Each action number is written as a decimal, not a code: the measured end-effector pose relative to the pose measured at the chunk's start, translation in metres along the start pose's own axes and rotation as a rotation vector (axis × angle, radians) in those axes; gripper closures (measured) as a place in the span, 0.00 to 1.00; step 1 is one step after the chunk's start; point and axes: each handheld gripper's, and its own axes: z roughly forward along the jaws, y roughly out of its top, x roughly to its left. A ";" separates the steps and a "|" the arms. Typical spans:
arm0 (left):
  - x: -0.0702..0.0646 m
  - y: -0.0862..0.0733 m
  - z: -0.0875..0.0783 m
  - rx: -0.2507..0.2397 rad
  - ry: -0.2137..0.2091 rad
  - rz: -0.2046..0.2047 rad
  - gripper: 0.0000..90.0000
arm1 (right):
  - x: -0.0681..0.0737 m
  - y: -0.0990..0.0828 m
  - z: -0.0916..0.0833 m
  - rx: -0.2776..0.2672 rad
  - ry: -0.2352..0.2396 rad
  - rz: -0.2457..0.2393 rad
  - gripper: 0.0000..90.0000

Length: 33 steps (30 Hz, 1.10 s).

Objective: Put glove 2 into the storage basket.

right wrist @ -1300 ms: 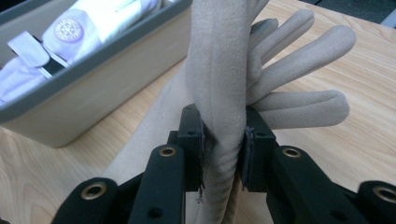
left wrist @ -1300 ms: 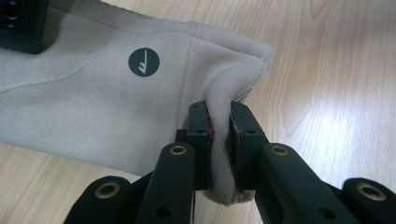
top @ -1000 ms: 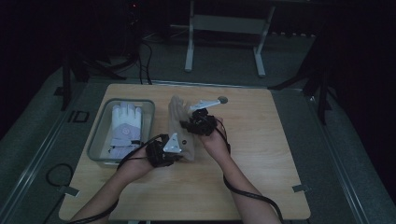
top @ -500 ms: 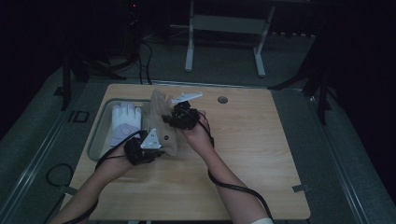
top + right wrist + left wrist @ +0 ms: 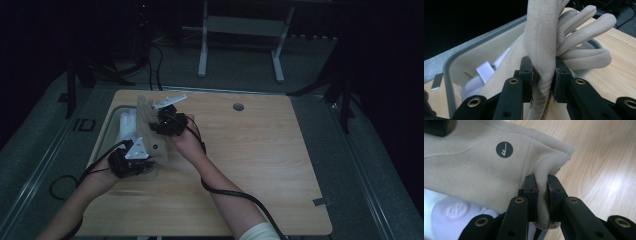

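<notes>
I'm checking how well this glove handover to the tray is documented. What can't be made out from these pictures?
- Tray contents: in the high view the beige glove and both grippers cover most of the white items.
- Pink print on a white item: left gripper view, blurred, cut off by the glove's hem and the left gripper.
- Glove's cuff end: right gripper view, hidden below the right gripper.

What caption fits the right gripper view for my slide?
Right gripper clamps a beige glove, held above the grey bin at the table's edge.
</notes>
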 end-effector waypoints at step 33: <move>0.030 -0.051 0.006 0.045 0.017 -0.142 0.88 | -0.009 0.001 0.082 0.137 0.032 0.069 0.64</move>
